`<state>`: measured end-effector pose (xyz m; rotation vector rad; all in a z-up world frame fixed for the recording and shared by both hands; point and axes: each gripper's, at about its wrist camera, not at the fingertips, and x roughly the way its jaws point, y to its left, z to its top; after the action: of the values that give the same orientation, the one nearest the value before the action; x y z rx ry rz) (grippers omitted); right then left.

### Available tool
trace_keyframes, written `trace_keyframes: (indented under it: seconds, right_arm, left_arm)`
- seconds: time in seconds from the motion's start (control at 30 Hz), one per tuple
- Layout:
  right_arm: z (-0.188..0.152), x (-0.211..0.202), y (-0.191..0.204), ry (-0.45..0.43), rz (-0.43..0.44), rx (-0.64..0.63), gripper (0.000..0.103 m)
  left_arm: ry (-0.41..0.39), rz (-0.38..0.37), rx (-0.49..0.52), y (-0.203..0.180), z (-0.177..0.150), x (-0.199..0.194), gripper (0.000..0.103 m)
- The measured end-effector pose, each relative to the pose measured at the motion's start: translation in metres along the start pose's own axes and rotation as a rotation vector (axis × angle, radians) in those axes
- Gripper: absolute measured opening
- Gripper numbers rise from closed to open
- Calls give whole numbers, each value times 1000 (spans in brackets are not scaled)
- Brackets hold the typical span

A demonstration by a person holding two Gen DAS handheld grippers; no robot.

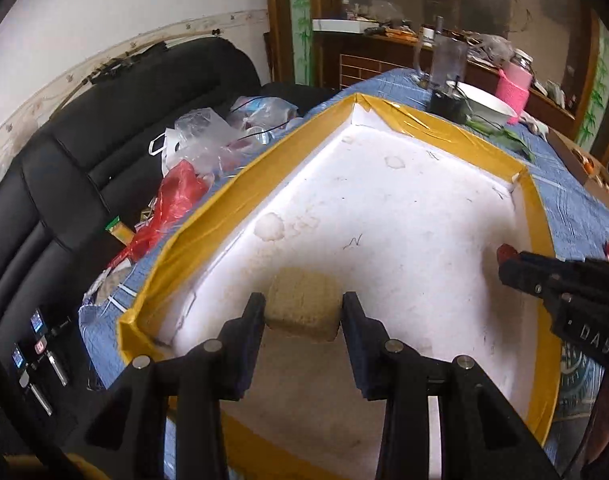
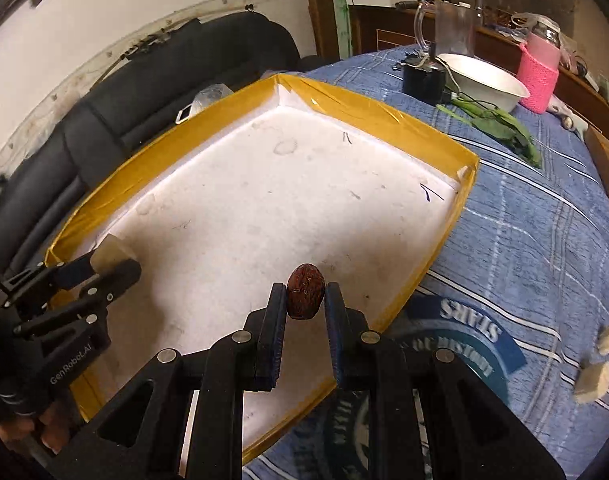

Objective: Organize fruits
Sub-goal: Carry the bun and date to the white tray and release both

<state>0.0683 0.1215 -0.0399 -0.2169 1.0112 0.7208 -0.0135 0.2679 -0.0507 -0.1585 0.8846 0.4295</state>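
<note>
I am pinching a wrinkled red date (image 2: 305,297) between the pads of my right gripper (image 2: 304,300), over the near edge of a white foam tray (image 2: 264,184) rimmed with yellow tape. My left gripper (image 1: 303,312) is clamping a pale tan fruit chunk (image 1: 304,307) above the tray's left side, on a blue plaid cloth (image 2: 524,232).

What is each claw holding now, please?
Left claw: closed on a pale beige spongy block.
Right claw: closed on a small dark reddish-brown wrinkled fruit.
</note>
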Motion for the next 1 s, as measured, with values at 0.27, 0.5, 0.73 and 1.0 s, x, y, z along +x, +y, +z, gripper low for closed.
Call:
trace_keyframes:
  seconds: [0.27,0.5,0.73,1.0]
  right_arm:
    - [-19,-16,-21,-2,-16,-1,18]
    - [-11,-18,-33,-43,-27,56,18]
    - [3,-3,-33,-32,-67,54,18]
    - [4,-5,-35,-36,-92,55,32]
  left_arm:
    - [11,-37,31,-24,-12,-11,41]
    - [3,-20,43,-32,-7,-12,41]
    - [5,-8,40,-33,-5,-10,41]
    - [-4,33,44,-34,-5,-13,53]
